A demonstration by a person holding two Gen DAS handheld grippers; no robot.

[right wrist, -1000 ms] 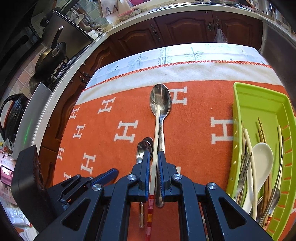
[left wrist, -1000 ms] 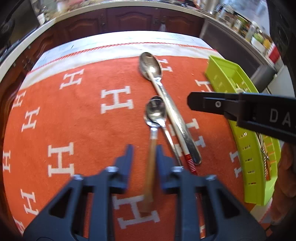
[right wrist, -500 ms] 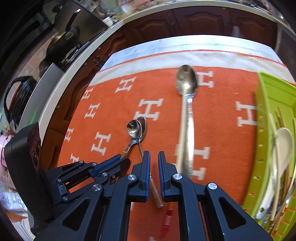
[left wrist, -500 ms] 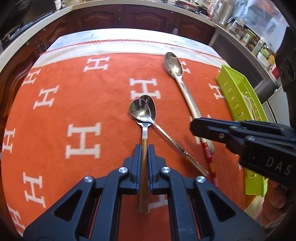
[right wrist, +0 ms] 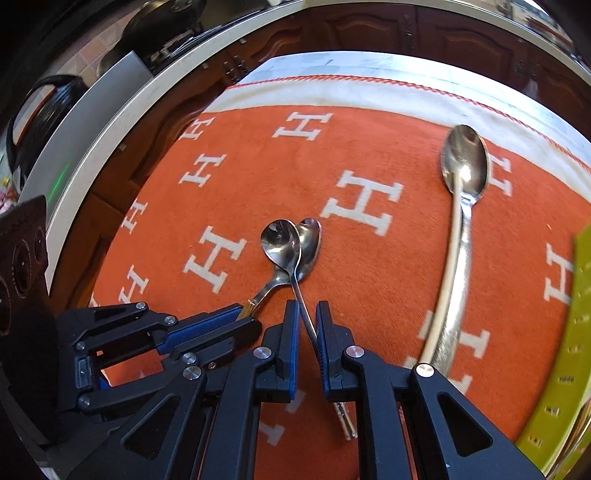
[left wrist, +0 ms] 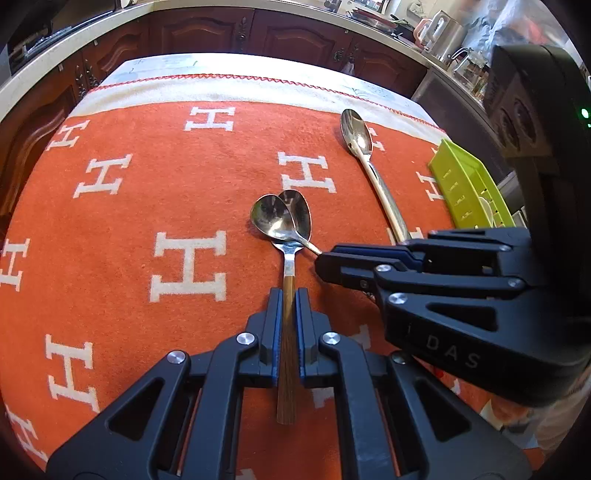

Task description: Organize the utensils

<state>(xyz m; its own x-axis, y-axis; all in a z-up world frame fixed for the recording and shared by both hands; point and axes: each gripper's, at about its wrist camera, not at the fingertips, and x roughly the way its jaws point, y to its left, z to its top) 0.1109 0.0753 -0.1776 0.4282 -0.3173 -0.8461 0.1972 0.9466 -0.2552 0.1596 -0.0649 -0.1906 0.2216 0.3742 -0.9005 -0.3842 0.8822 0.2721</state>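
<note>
Got the left claw (left wrist: pixel 289 295) squeezed together on the wooden-handled spoon (left wrist: pixel 287 387), gripping partway along the wood, with the butt end poking back toward the camera. Got the right claw (right wrist: pixel 306 306) closed down to a narrow slot on the slim steel spoon (right wrist: pixel 297 284), with that handle slanting across between the pads. Sitting right beside each other, tips close together. Resting on the orange cloth (left wrist: pixel 147 184) with the two bowls overlapped just ahead of the claws, roughly mid-cloth.

Can read "DAS" in pale letters on the side of the right claw's body, from the left view. Otherwise just big white H's printed all over the cloth.

Off to the right, well apart from the pair: a large spoon (left wrist: pixel 356 133) with a pale chopstick (right wrist: pixel 456 221) lying along it, tip in the bowl. Past that, a green tray (left wrist: pixel 461 184) at the cloth's right edge, with something pale inside that can't be made out.

Loads of bare cloth to the left and straight ahead. Much tighter on the right, between the large spoon and the tray. At the far edge, a white band with red stitching, then a strip of pale tabletop (left wrist: pixel 166 61), then dark wooden cabinets (left wrist: pixel 207 33) beyond.
</note>
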